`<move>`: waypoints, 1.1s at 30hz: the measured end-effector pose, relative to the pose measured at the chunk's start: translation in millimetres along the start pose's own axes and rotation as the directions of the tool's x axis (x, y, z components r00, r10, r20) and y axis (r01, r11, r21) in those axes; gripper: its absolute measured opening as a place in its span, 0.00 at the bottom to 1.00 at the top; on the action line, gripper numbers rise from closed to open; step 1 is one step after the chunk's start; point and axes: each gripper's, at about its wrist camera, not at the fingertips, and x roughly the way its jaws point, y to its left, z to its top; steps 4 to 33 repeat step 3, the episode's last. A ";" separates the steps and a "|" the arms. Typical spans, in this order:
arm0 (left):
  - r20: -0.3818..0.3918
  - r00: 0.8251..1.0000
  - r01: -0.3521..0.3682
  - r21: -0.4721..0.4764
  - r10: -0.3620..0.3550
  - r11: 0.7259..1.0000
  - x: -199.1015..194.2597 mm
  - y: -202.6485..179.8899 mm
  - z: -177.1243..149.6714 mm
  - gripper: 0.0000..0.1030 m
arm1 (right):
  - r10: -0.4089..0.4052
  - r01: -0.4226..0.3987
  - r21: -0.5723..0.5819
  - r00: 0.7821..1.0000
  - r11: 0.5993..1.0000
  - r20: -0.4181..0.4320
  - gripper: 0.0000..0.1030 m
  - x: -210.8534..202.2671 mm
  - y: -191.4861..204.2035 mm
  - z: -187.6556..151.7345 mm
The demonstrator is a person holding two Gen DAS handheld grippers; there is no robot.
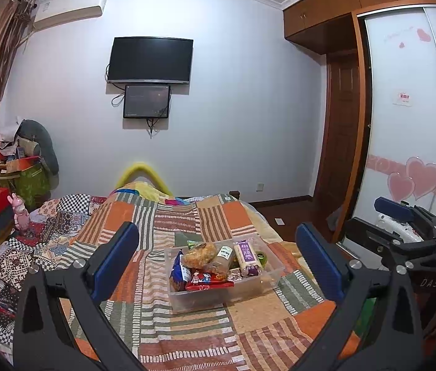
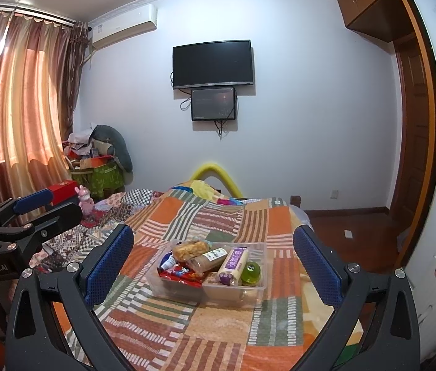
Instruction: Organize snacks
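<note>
A clear plastic box (image 1: 275, 267) (image 2: 256, 292) sits on the patchwork bed cover. It holds several snacks: a bag of golden crisps (image 1: 198, 254) (image 2: 190, 249), a red packet (image 1: 208, 279) (image 2: 178, 273), a purple-and-white bar (image 1: 248, 256) (image 2: 233, 261), a brown wrapped roll (image 1: 222, 258) (image 2: 208, 259), a blue packet (image 1: 178, 270) and a green jelly cup (image 2: 251, 273). My left gripper (image 1: 218, 261) is open and empty, held above the bed short of the box. My right gripper (image 2: 213, 266) is open and empty, likewise short of the box. Each gripper shows at the edge of the other's view.
The bed cover (image 1: 187, 222) (image 2: 218, 318) stretches toward a white wall with a TV (image 1: 149, 60). Rumpled quilts and a pink toy (image 1: 19, 213) lie at left. A wardrobe (image 1: 403, 123) and wooden floor (image 2: 341, 225) are at right.
</note>
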 end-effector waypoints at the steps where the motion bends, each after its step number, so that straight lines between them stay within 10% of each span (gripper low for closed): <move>1: -0.001 1.000 0.000 -0.001 0.000 1.000 0.4 0.1 -0.6 1.00 | 0.000 0.000 0.000 1.000 1.000 -0.001 1.00 0.2 -0.1 -0.3; 33: -0.005 1.000 0.001 0.001 -0.001 1.000 1.5 0.0 -1.1 1.00 | 0.000 0.000 0.000 1.000 1.000 -0.004 1.00 0.8 -0.3 -0.4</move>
